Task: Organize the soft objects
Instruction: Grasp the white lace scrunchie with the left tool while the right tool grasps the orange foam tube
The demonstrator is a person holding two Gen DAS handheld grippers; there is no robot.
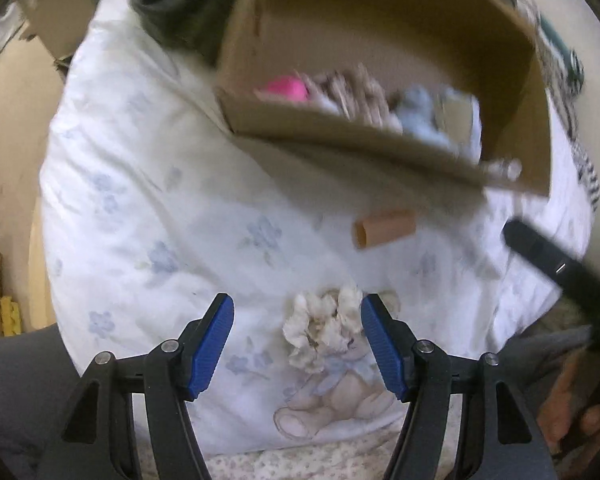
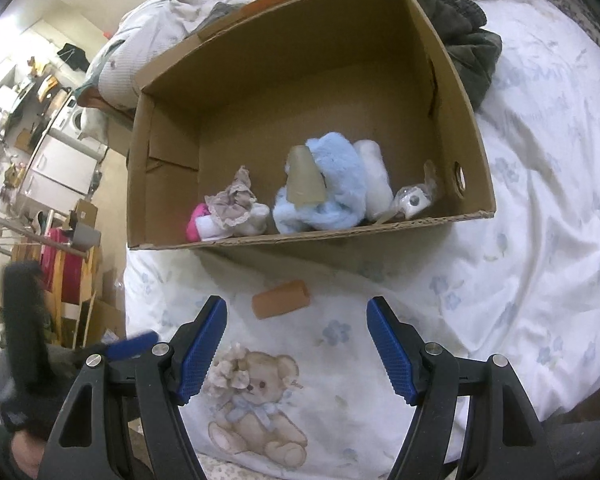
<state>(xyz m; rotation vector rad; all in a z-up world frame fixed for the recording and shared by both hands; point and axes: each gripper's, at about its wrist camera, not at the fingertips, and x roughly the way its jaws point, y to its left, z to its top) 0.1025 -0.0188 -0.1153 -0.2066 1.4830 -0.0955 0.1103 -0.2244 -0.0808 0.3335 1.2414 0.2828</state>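
A cardboard box lies on the bed, open toward me. Inside it are a pink item, a small frilly doll, a light blue plush, a white roll and a small wrapped white item. The box also shows, blurred, in the left wrist view. An orange cylinder lies on the duvet in front of the box; it also shows in the left wrist view. My right gripper is open and empty, short of the cylinder. My left gripper is open and empty over the teddy bear print.
The white floral duvet covers the bed. Dark green clothing lies behind the box at right. The bed's left edge drops to a cluttered room with shelves. The other gripper's dark arm crosses the left wrist view.
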